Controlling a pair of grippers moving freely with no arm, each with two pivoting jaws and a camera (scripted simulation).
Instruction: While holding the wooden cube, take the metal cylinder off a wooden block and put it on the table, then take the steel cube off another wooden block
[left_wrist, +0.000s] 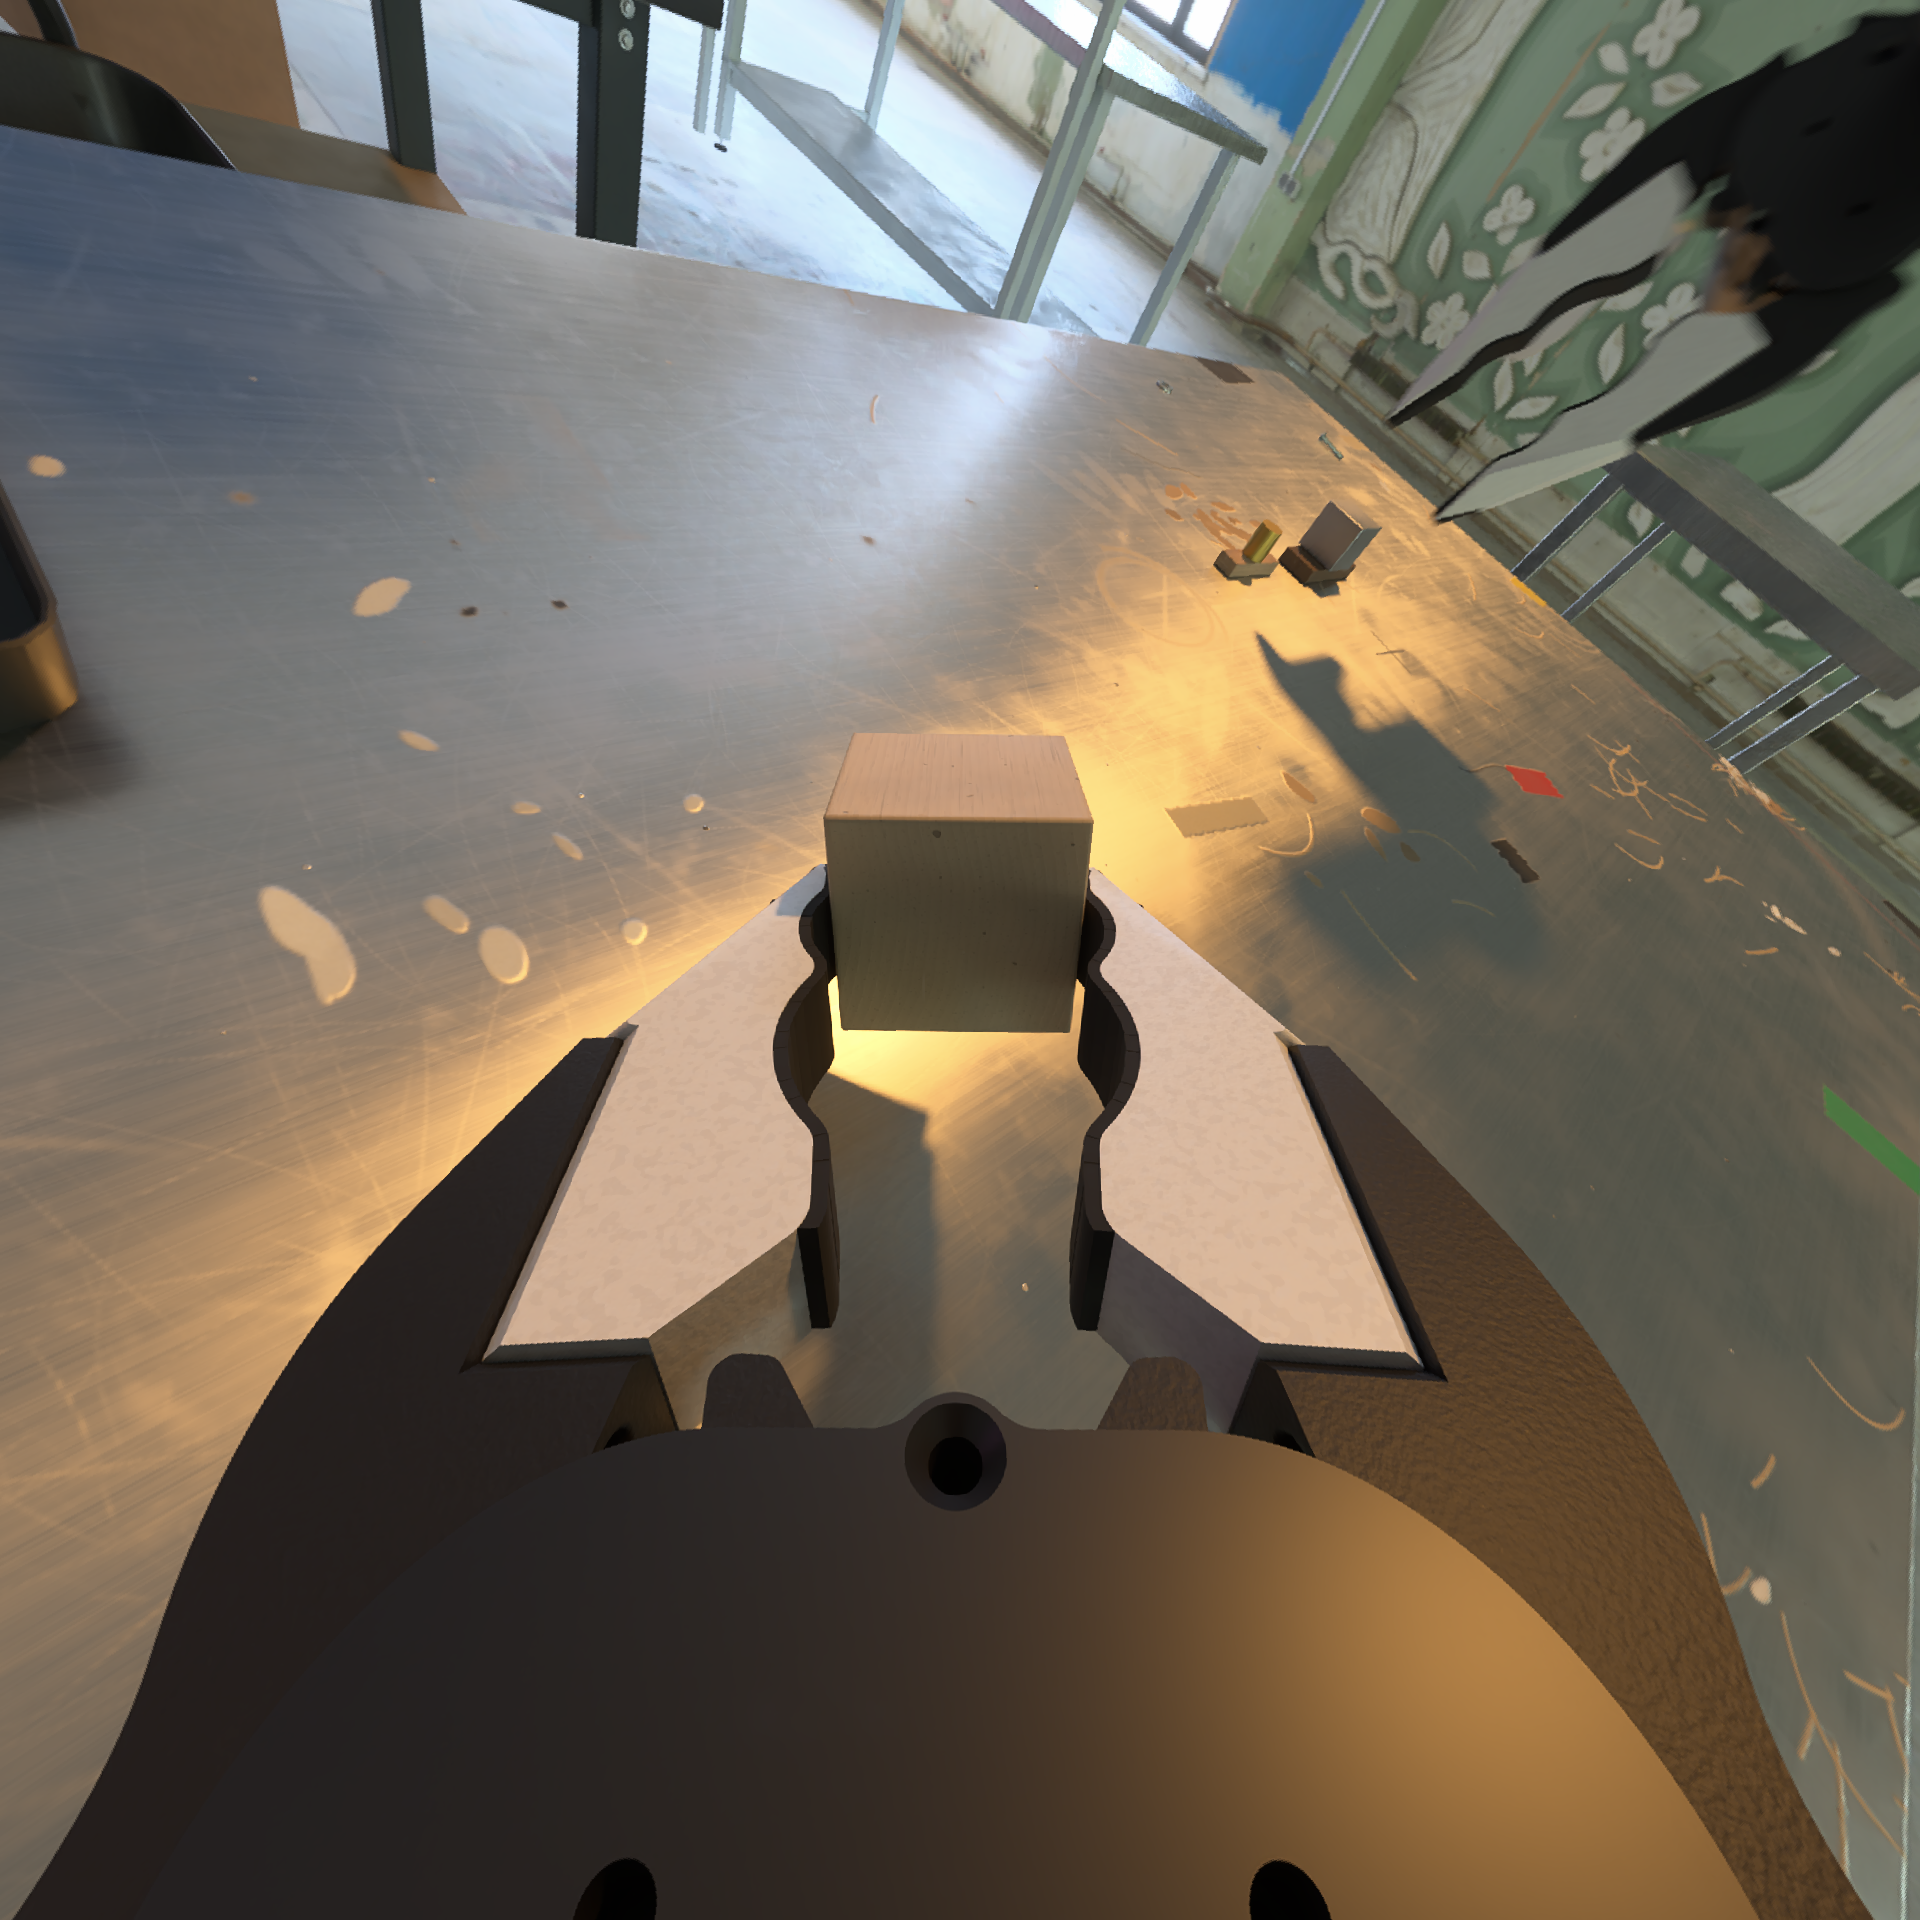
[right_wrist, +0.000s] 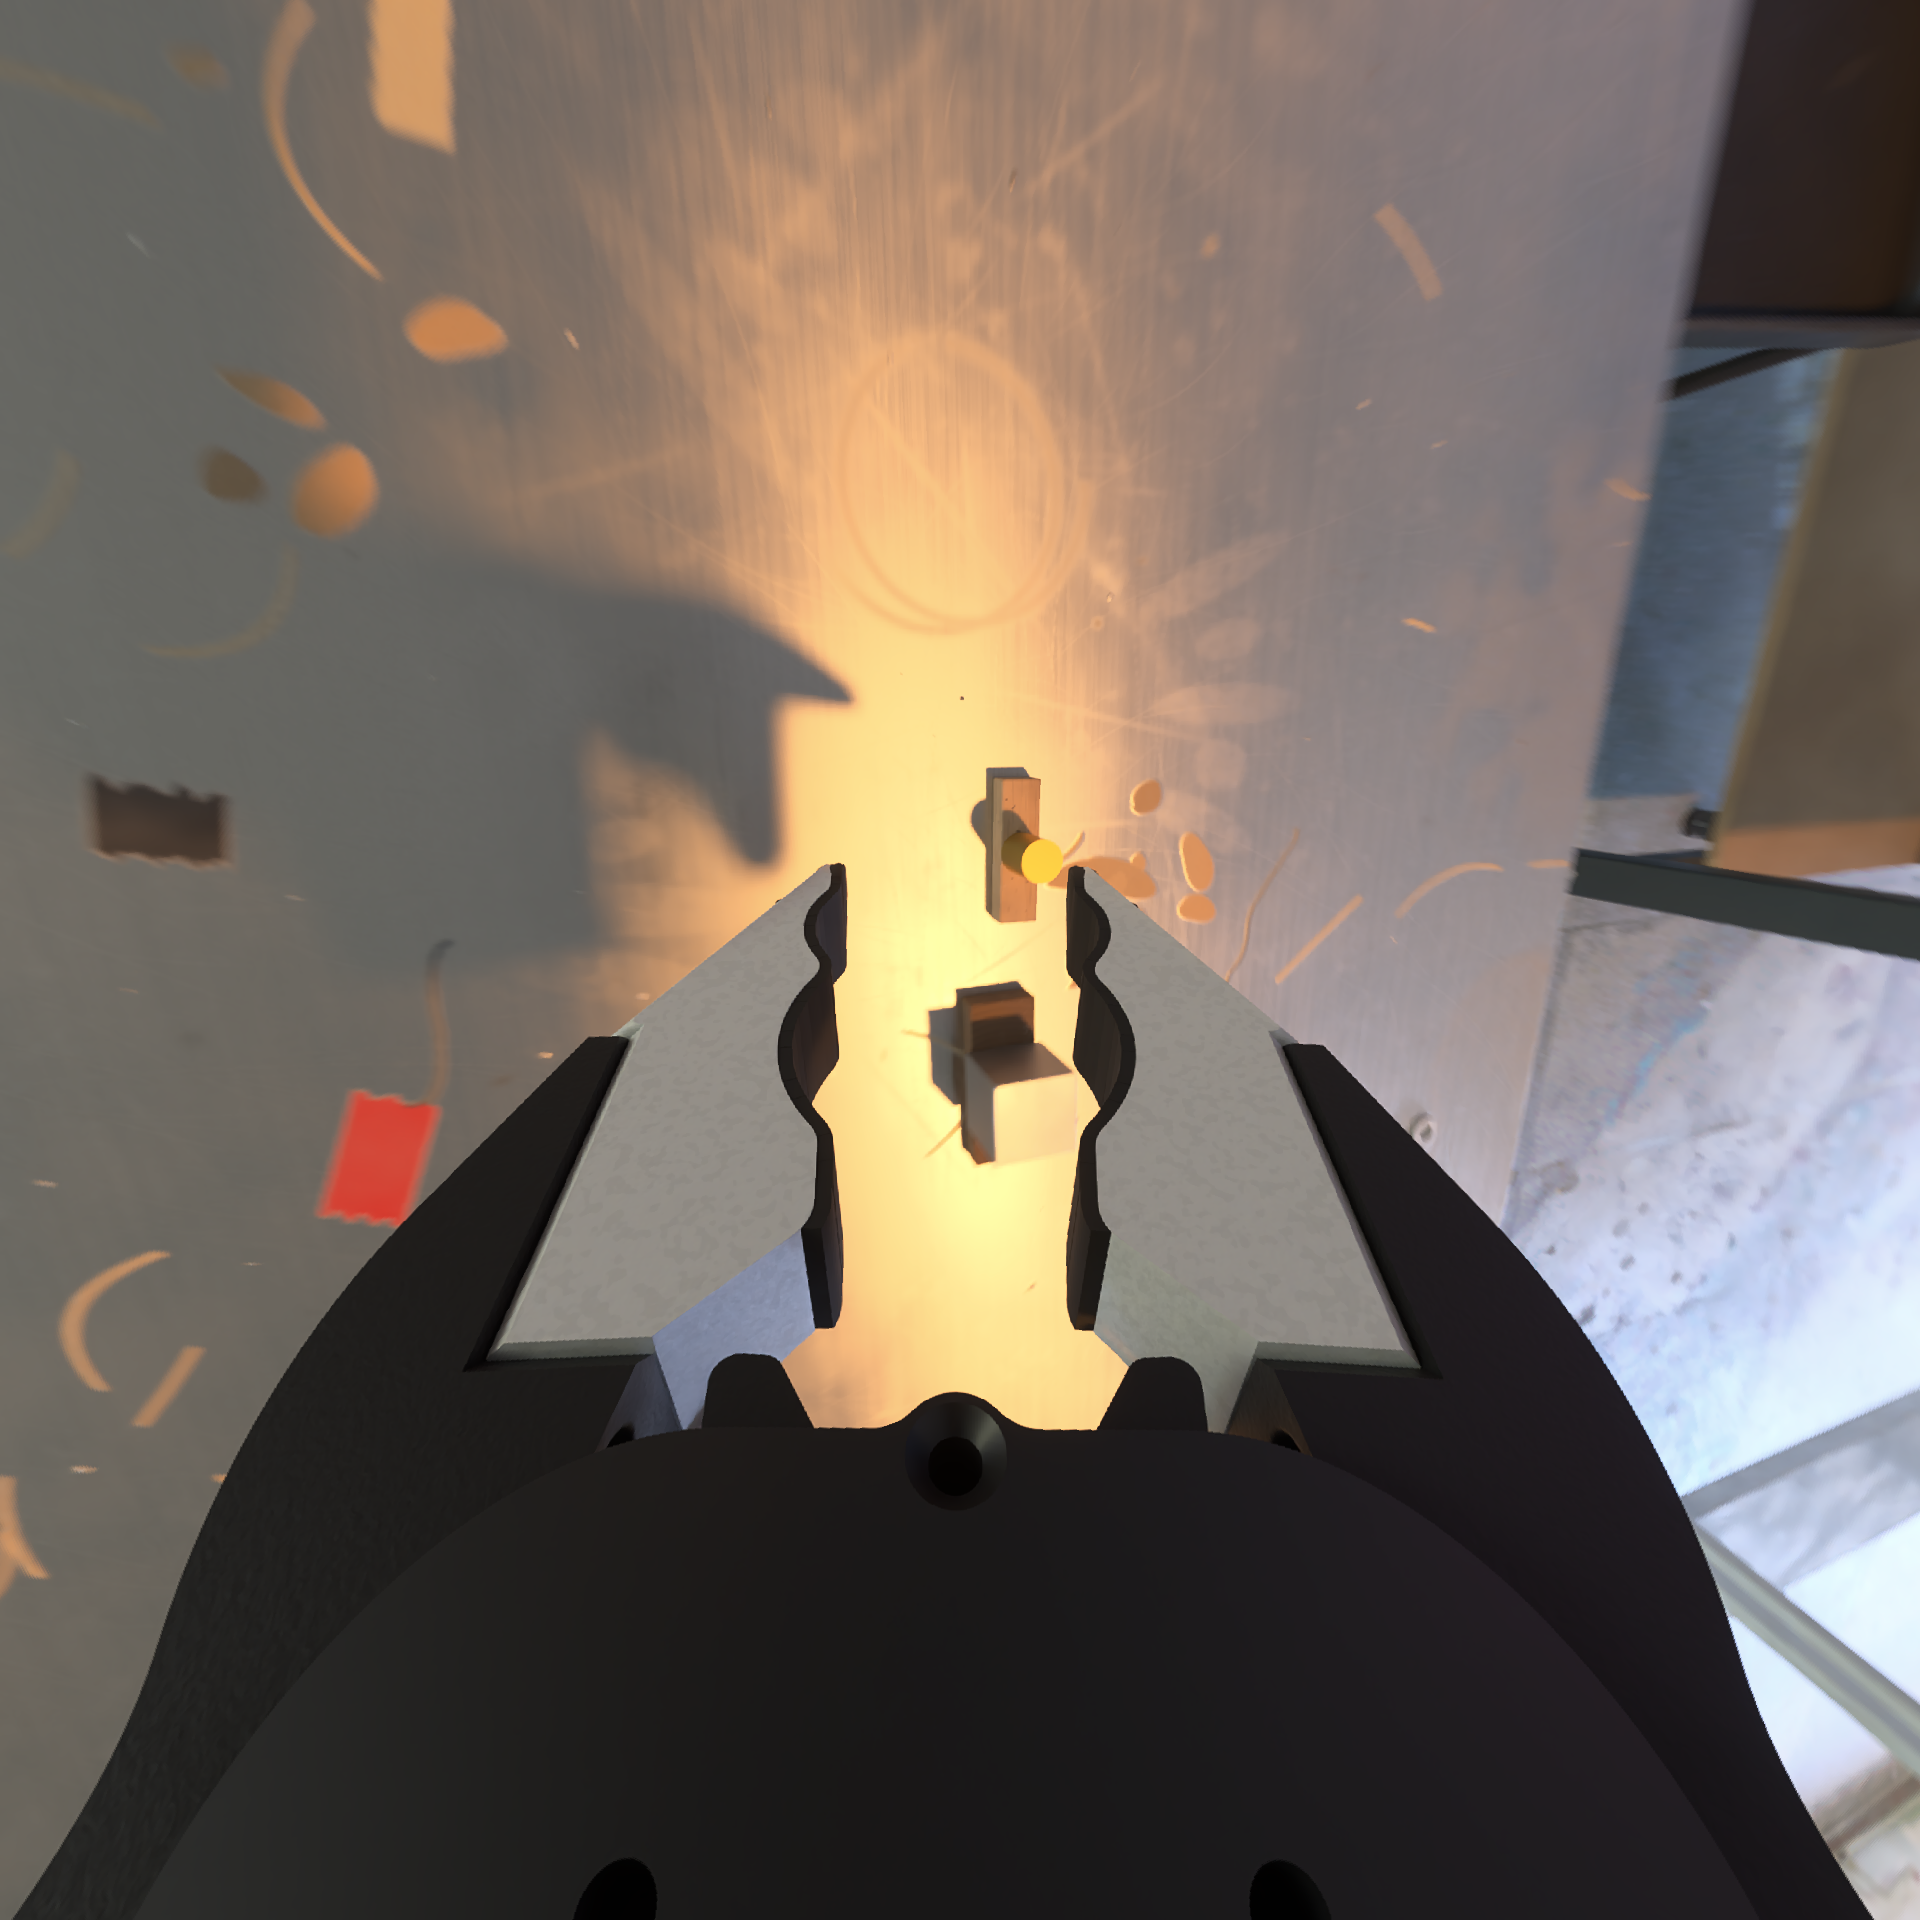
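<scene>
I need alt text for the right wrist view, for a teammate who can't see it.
The open, empty right claw looks down at the scratched metal table. Between its fingers stand a yellowish metal cylinder on a wooden block and, nearer, a steel cube on another wooden block. A red patch marks the table at left.

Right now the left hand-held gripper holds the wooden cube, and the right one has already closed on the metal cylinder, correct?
Not quite. The left hand-held gripper does hold the wooden cube, but the right hand-held gripper is open and empty in the right wrist view; the metal cylinder sits on its wooden block.
</scene>
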